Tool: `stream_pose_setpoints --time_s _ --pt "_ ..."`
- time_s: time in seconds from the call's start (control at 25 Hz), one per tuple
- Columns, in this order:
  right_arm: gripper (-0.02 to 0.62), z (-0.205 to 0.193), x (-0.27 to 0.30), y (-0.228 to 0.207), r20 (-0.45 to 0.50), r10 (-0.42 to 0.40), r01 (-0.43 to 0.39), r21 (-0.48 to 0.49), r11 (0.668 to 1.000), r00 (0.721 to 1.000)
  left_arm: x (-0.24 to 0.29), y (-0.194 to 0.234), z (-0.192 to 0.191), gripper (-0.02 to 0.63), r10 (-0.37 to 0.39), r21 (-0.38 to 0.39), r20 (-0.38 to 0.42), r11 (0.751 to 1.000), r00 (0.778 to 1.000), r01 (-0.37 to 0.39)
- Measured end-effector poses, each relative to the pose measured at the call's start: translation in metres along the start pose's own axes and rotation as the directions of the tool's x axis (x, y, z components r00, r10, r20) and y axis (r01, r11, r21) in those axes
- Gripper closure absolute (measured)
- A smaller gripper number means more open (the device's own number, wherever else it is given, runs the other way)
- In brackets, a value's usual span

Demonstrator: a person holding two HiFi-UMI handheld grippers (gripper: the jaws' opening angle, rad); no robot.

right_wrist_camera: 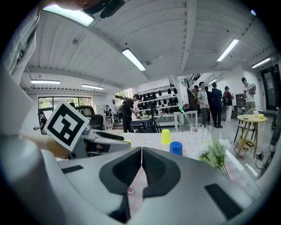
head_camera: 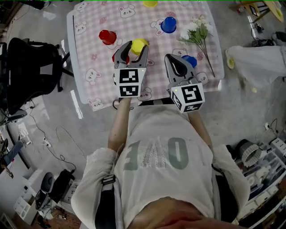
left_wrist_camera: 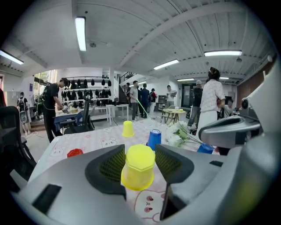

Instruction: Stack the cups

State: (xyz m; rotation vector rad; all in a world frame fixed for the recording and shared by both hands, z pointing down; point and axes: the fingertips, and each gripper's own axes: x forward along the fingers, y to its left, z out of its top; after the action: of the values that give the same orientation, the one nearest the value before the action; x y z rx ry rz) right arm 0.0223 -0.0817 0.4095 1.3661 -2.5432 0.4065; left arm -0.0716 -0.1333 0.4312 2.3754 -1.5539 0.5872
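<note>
A surface (head_camera: 89, 67) spread with a pink checked cloth printed with bears stands on a grey floor (head_camera: 53, 116) strewn with cables, a black office chair (head_camera: 31, 67) at its left and a white bag (head_camera: 259, 62) at its right. It sits in a wide hall where strip lights (left_wrist_camera: 80, 33) line a white ceiling and several people (left_wrist_camera: 211, 103) stand among tables at the back. Five cups show plainly on the cloth, all upside down: two yellow, two blue and one red. The near yellow cup (head_camera: 139, 45) sits between the jaws of the left hand-held gripper (left_wrist_camera: 138, 165), which stand wide with their pads against its sides. Whether its rim rests on the cloth or hangs just above it cannot be told. The far yellow cup (head_camera: 150, 3) stands at the far edge, well apart. The far blue cup (head_camera: 168, 24) stands near one bunch of white flowers (head_camera: 196, 31) lying along the right side. The near blue cup (head_camera: 191, 60) is just beside the right hand-held gripper (right_wrist_camera: 141, 151), whose jaws are pressed together with nothing between them. The red cup (head_camera: 107, 37) stands alone to the left. A red patch (head_camera: 125, 58) shows beside the left hand-held gripper's jaw, too hidden to identify. One person in a pale shirt (head_camera: 156, 165) holds both tools over the near edge.
</note>
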Motion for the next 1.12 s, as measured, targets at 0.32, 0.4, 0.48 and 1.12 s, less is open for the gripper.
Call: stream_pose_setpoints --time_s 0.32,0.4,0.48,1.12 --pt "0.566 -0.006 -0.002 -0.001 -0.013 -0.002 0.002 0.006 1.000 1.000 0.008 -0.005 -0.031 0.373 -0.016 -0.036 -0.058 0.999 0.998 0.014" --pt "0.566 -0.006 -0.002 -0.002 -0.013 -0.005 0.005 0.007 1.000 1.000 0.010 -0.006 -0.037 0.373 -0.025 -0.042 -0.079 0.999 0.997 0.021" --pt "0.566 -0.004 -0.002 -0.002 -0.014 -0.007 0.007 0.008 1.000 1.000 0.013 -0.006 -0.041 0.373 -0.029 -0.047 -0.100 0.999 0.995 0.024" --pt "0.566 -0.002 -0.007 -0.005 0.008 -0.019 0.019 0.013 1.000 1.000 0.009 -0.013 -0.035 0.370 -0.056 -0.068 -0.070 0.996 0.996 0.052"
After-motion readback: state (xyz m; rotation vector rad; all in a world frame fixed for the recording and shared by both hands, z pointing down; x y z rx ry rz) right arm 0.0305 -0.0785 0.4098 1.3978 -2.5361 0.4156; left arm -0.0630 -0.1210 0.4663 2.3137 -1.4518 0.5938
